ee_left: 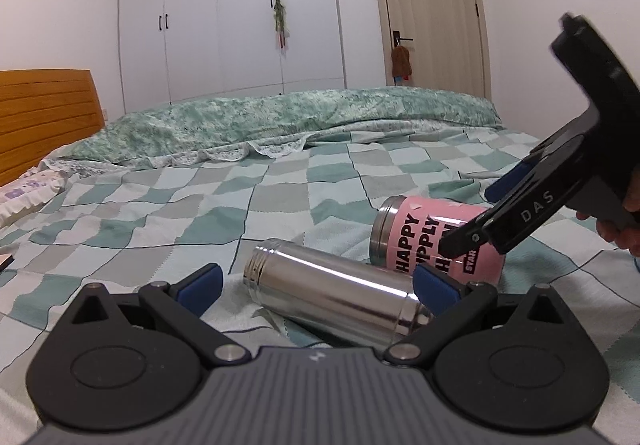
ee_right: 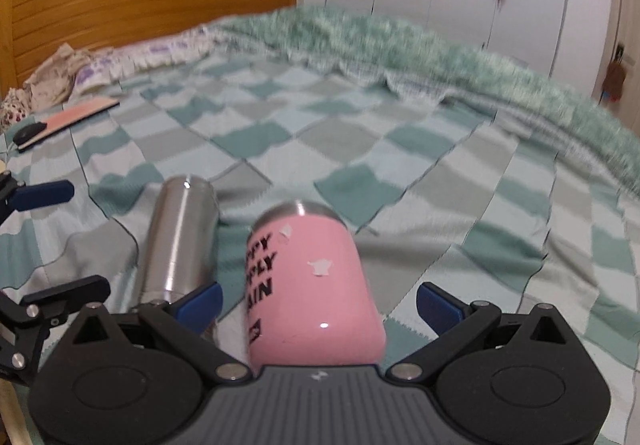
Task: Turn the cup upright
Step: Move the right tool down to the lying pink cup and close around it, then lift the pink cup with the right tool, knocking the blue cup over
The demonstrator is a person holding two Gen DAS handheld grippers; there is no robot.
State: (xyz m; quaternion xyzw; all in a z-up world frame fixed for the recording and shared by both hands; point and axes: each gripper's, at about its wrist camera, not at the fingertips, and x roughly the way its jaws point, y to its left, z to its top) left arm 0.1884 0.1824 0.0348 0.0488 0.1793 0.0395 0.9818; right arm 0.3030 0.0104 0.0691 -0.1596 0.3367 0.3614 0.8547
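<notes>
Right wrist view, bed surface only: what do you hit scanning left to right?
Flat pink-and-black board with a dark object on it → the left gripper's blue fingertip → shiny steel cylindrical flask lying on its side → pink steel cup with black lettering, also lying down.

The pink cup (ee_left: 436,241) lies on its side on the checked bed cover (ee_left: 200,205). It has black words and a shiny metal rim. A silver steel cup (ee_left: 332,293) lies on its side just beside it, its threaded mouth pointing away.
</notes>
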